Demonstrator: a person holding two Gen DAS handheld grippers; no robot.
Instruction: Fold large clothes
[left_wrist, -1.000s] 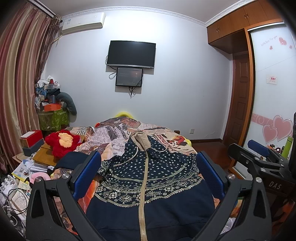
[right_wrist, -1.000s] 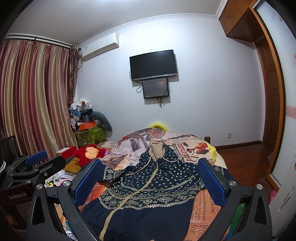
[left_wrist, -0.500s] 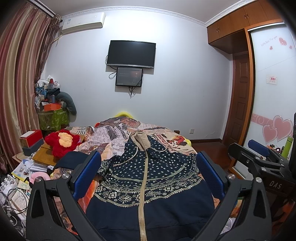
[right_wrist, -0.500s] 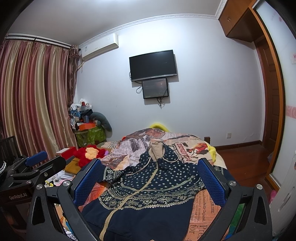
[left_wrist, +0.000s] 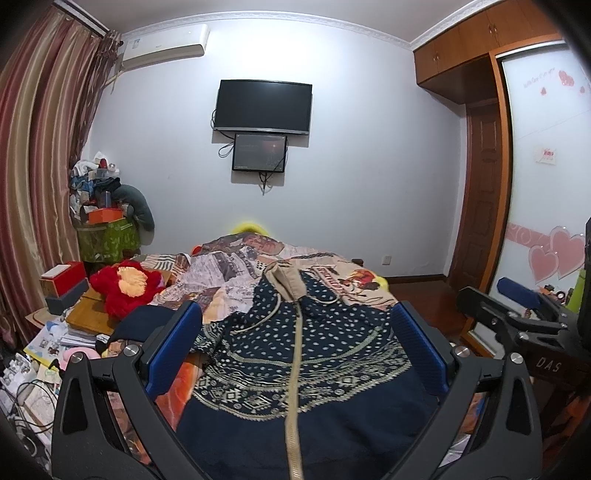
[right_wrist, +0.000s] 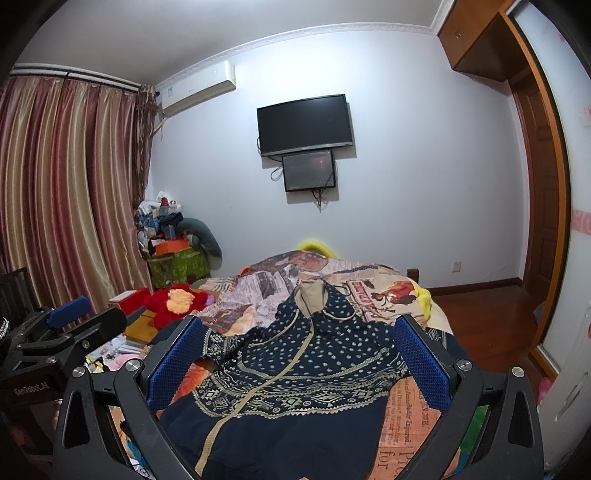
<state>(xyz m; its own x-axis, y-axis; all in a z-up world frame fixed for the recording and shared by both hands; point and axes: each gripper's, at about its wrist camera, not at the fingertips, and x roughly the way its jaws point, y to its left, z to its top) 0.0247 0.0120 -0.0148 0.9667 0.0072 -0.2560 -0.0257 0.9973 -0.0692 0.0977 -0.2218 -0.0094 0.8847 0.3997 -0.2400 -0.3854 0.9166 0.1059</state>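
Note:
A dark navy patterned jacket (left_wrist: 295, 369) with white dots, a beige zip strip and a beige collar lies spread on the bed, collar towards the far wall. It also shows in the right wrist view (right_wrist: 295, 373). My left gripper (left_wrist: 295, 343) hovers over its lower part, wide open and empty. My right gripper (right_wrist: 299, 354) is wide open and empty above the same jacket. The right gripper's body shows at the right edge of the left view (left_wrist: 517, 317). The left gripper's body shows at the left of the right view (right_wrist: 66, 325).
The bed (left_wrist: 236, 266) has a newspaper-print cover. A red plush toy (left_wrist: 125, 284), boxes and clutter sit to the left. Curtains (right_wrist: 66, 192) hang on the left. A TV (left_wrist: 264, 105) is on the far wall. A wardrobe (left_wrist: 546, 184) stands at the right.

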